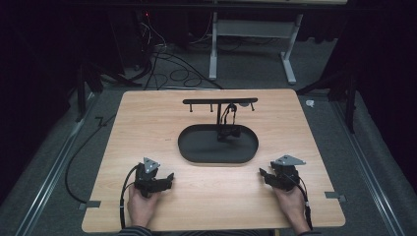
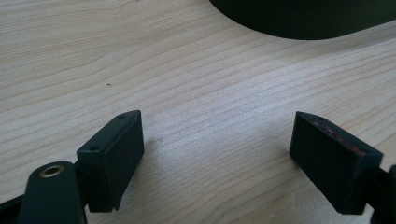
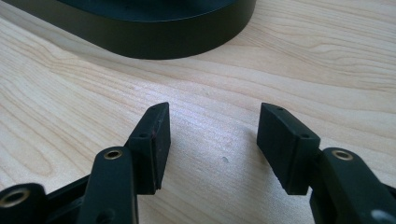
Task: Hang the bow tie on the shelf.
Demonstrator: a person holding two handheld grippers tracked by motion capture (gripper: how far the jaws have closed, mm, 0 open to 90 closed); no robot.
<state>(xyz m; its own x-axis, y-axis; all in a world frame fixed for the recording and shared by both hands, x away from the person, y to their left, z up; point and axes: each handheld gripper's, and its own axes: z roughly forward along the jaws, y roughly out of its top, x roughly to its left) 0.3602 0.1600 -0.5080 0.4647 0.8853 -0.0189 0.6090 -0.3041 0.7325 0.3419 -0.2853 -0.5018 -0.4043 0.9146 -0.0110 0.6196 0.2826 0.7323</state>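
**Both grippers parked on the table, jaws apart, short of the tray**

Hard to make out: the small dark item (image 1: 230,123) hanging by a cord from the black T-shaped metal stand (image 1: 219,102); too dim and small to name. Cut off in both gripper views: the black oval metal tray (image 1: 189,147), reduced to a curved wall along the top edge (image 2: 299,28) (image 3: 140,44). Hands cropped at the bottom of the high view, with a striped sleeve edge just visible.

Underneath, a light wood-grain table with rounded corners (image 1: 147,113), on grey carpet. Beyond it, a dark room with loose black cables on the floor (image 1: 167,69) and a white-legged table frame (image 1: 251,44) at the back.

Tray at the table's centre, long axis left to right, parallel to the near edge; stand rising from its middle, crossbar along the same line.

Left gripper (image 1: 169,178) (image 2: 217,154) resting near the front left, open wide, empty, pointing toward the tray. Right gripper (image 1: 263,173) (image 3: 212,140) near the front right, moderately open, empty, likewise aimed at the tray. Both close to the tray, not touching it
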